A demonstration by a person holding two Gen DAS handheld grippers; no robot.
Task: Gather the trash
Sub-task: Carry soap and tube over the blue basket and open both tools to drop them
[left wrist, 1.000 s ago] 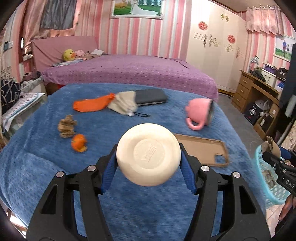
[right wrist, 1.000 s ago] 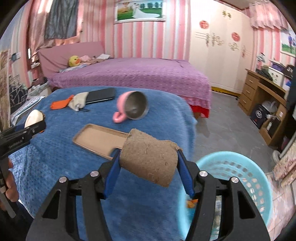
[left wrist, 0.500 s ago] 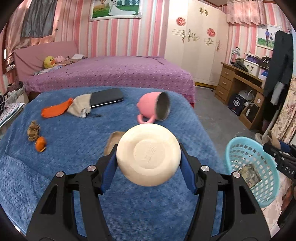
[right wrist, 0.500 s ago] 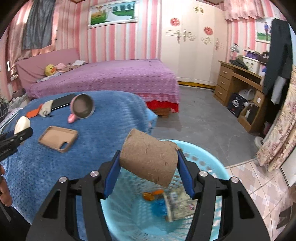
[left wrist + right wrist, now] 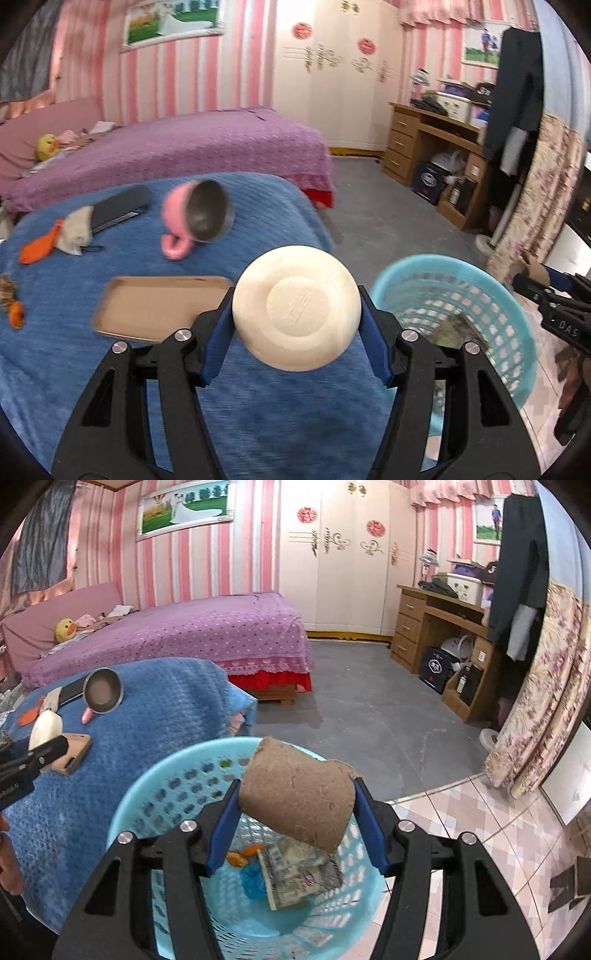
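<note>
The right gripper (image 5: 295, 801) is clamping a brown cardboard tube (image 5: 297, 794) directly above the blue basket (image 5: 147, 805), where a crumpled paper (image 5: 299, 871) and orange scraps are lying. The left gripper (image 5: 297, 314) is pinching a cream round lid (image 5: 297, 308) over the blue blanket (image 5: 74, 369), beside the basket, with a pink mug (image 5: 192, 221) and a tan phone case (image 5: 159, 308) beyond.

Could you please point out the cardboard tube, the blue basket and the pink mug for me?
cardboard tube (image 5: 297, 795): right wrist view, its side wall.
blue basket (image 5: 127, 812): right wrist view, left rim.
pink mug (image 5: 173, 218): left wrist view, pink outer wall.
</note>
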